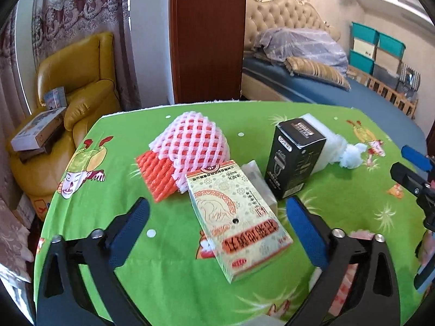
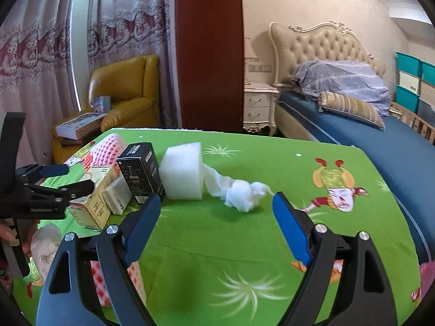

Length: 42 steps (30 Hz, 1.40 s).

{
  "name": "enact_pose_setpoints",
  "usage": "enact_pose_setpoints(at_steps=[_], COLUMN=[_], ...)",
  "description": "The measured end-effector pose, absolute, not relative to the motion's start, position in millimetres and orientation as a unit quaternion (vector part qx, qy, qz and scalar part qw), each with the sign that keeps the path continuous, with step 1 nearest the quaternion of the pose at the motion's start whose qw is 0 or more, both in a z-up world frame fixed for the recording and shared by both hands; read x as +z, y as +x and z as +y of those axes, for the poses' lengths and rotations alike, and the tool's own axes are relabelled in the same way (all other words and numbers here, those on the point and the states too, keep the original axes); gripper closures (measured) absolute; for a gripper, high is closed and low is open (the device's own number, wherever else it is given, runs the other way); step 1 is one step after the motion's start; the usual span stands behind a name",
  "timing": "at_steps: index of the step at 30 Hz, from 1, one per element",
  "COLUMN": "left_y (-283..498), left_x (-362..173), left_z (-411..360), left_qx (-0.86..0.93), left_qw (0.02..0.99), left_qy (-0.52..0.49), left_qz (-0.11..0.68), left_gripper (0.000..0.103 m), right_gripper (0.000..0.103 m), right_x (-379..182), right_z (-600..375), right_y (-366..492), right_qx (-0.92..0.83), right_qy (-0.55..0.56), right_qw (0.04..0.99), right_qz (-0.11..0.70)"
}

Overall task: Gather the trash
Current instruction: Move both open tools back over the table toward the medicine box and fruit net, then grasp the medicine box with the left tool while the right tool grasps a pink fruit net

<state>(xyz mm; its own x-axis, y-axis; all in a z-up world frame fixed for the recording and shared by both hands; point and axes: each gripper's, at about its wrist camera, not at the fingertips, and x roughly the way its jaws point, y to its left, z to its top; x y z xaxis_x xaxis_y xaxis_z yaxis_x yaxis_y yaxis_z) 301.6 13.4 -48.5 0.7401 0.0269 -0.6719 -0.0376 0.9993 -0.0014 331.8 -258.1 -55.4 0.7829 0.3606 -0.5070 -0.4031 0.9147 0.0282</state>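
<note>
Cream carton (image 1: 239, 222) lying flat, long axis toward camera; black box (image 1: 295, 157) upright

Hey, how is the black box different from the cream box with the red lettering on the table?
The black box stands upright on its end; the cream box is tipped over, leaning with its broad printed face up. The black box is dark with silver print; the cream box is pale with orange-red lettering and a round emblem. The cream box sits between the left gripper fingers; the black box stands beyond them. Both are small cardboard cartons on the green tablecloth.
</note>
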Motion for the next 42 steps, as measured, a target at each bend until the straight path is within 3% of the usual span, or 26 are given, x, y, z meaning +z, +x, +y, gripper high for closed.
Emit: enact_pose_setpoints(at_steps=[9, 13, 22, 24, 25, 30, 34, 36, 37, 38, 39, 42], left_y=[297.4, 290.5, 263.1, 253.4, 250.1, 236.4, 225.7, 219.2, 217.1, 213.2, 208.5, 201.8], left_x=[-57.4, -56.7, -49.8, -42.9, -39.9, -37.2, -37.6, -37.2, -37.5, -38.1, -38.4, -39.6], left_z=[8.6, 5.9, 8.7, 11.3, 11.2, 14.5, 15.9, 15.4, 18.4, 23.0, 27.2, 35.0], left_qx=[0.008, -0.016, -0.042, -0.038, -0.035, -0.042, -0.046, -0.035, -0.031, -0.022, -0.021, -0.005], left_qw=[0.932, 0.937, 0.946, 0.952, 0.954, 0.953, 0.951, 0.954, 0.954, 0.955, 0.957, 0.959], left_qy=[0.001, 0.004, 0.011, 0.012, 0.014, 0.009, -0.009, 0.001, -0.002, -0.01, -0.021, -0.029], left_qz=[0.361, 0.35, 0.321, 0.303, 0.298, 0.299, 0.305, 0.299, 0.299, 0.297, 0.29, 0.282], left_gripper=[0.018, 0.037, 0.052, 0.079, 0.082, 0.082, 0.078, 0.071, 0.056, 0.018, 0.006, 0.006], right_gripper=[0.021, 0.021, 0.021, 0.021, 0.021, 0.021, 0.021, 0.021, 0.021, 0.021, 0.021, 0.028], right_x=[-63.1, -62.1, -50.8, -49.5, -48.7, -53.1, -65.9, -72.1, -76.5, -81.5, -86.5, -83.5], right_z=[-229.1, -210.4, -210.9, -213.1, -214.3, -214.2, -209.9, -202.1, -198.1, -193.9, -190.4, -189.2], right_y=[351.1, 357.5, 321.0, 302.3, 293.3, 251.5, 235.4, 230.0, 229.7, 230.6, 232.6, 234.6], right_qx=[0.239, 0.252, 0.264, 0.263, 0.265, 0.271, 0.28, 0.284, 0.282, 0.276, 0.273, 0.268], right_qy=[-0.052, -0.056, -0.04, -0.047, -0.048, -0.057, -0.055, -0.063, -0.069, -0.078, -0.086, -0.085], right_qw=[0.929, 0.925, 0.924, 0.925, 0.925, 0.923, 0.916, 0.914, 0.912, 0.911, 0.907, 0.91], right_qz=[0.277, 0.279, 0.274, 0.27, 0.269, 0.265, 0.282, 0.284, 0.289, 0.297, 0.308, 0.304])
